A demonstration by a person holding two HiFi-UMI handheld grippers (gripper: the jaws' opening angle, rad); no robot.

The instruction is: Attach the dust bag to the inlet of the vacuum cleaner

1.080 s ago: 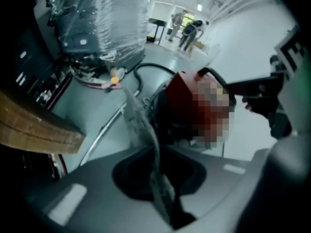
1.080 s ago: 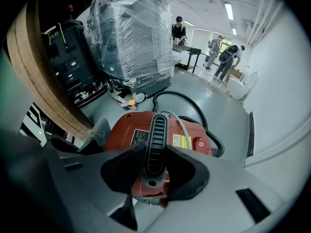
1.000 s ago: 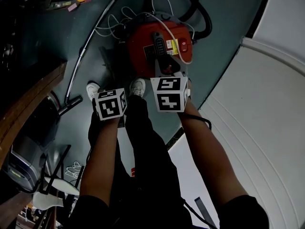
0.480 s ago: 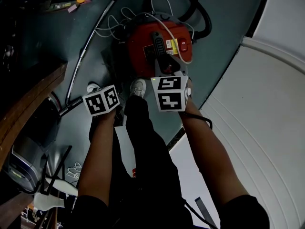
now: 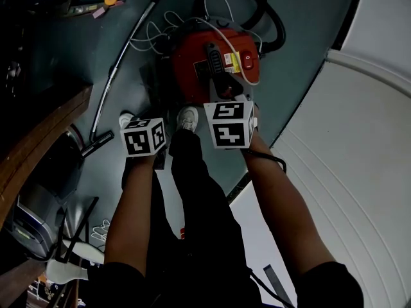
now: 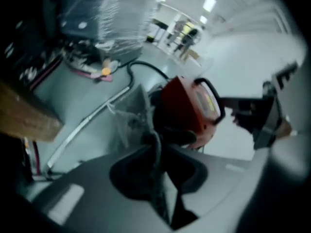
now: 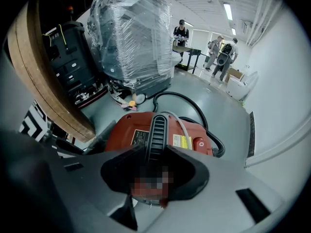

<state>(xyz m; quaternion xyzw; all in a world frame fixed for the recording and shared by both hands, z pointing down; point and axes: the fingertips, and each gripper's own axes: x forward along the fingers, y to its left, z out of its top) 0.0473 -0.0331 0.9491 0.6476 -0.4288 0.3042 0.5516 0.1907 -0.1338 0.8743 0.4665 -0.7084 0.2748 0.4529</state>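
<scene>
On the handle point(image 7: 156, 127), right gripper point(image 7: 153, 147), wide.

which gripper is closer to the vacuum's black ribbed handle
Right. The right gripper clasps the black ribbed handle of the red vacuum cleaner; the left gripper sits beside the cleaner, jaws opening around grey bag fabric.

Dark teal-grey smooth floor point(image 5: 302, 76) is carrying a red round vacuum cleaner point(image 5: 189, 56), with a black ribbed hose point(image 5: 280, 32) curling behind it. Long silver metal tube point(image 5: 113, 69) and loose white cable point(image 5: 149, 31) are lying on its left. White shoes point(image 5: 187, 117) are standing near.
</scene>
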